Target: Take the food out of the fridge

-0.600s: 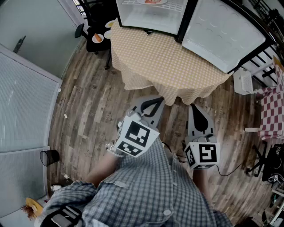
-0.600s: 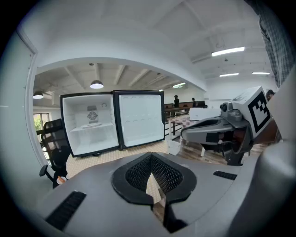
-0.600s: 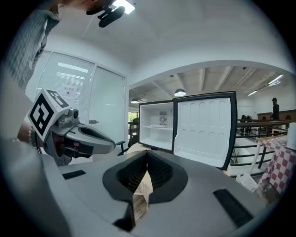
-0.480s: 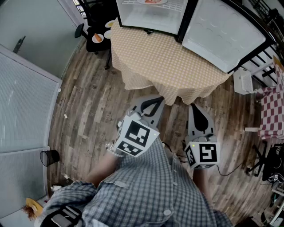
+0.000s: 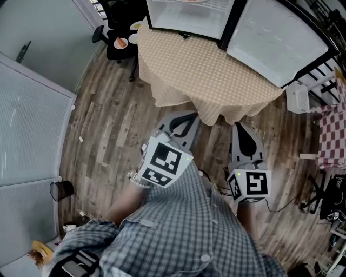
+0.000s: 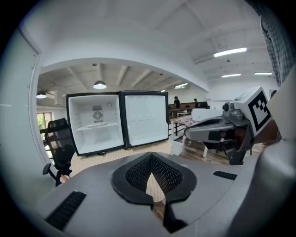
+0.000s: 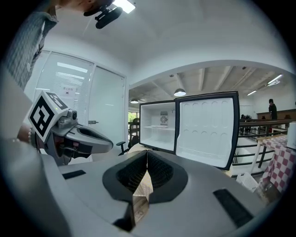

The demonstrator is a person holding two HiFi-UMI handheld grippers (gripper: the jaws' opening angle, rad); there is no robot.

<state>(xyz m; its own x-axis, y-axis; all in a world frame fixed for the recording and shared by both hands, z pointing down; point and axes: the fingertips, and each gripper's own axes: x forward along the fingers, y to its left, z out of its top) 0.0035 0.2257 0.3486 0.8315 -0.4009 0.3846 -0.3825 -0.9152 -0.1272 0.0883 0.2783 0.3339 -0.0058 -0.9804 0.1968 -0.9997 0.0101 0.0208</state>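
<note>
A small black fridge [image 5: 186,13] stands open at the far side of a table with a beige checked cloth [image 5: 211,70]; its white door [image 5: 275,40] swings out to the right. In the left gripper view the fridge [image 6: 95,125] shows a white inside and one shelf, and I cannot make out any food on it. My left gripper [image 5: 189,120] is shut and empty, short of the table's near edge. My right gripper [image 5: 241,129] is beside it, also shut and empty. Each gripper view looks over closed jaws, left gripper [image 6: 150,155] and right gripper [image 7: 147,152], toward the fridge [image 7: 159,127].
A black chair [image 5: 120,42] with small plates of food stands left of the table. A glass partition [image 5: 27,124] runs along the left. A white box [image 5: 297,97], a railing and a red checked table [image 5: 332,135] are on the right. A person's checked shirt [image 5: 184,232] fills the foreground.
The table and fridge sit slightly higher and further right in the head view. Both grippers stay shut and keep about the same place side by side.
</note>
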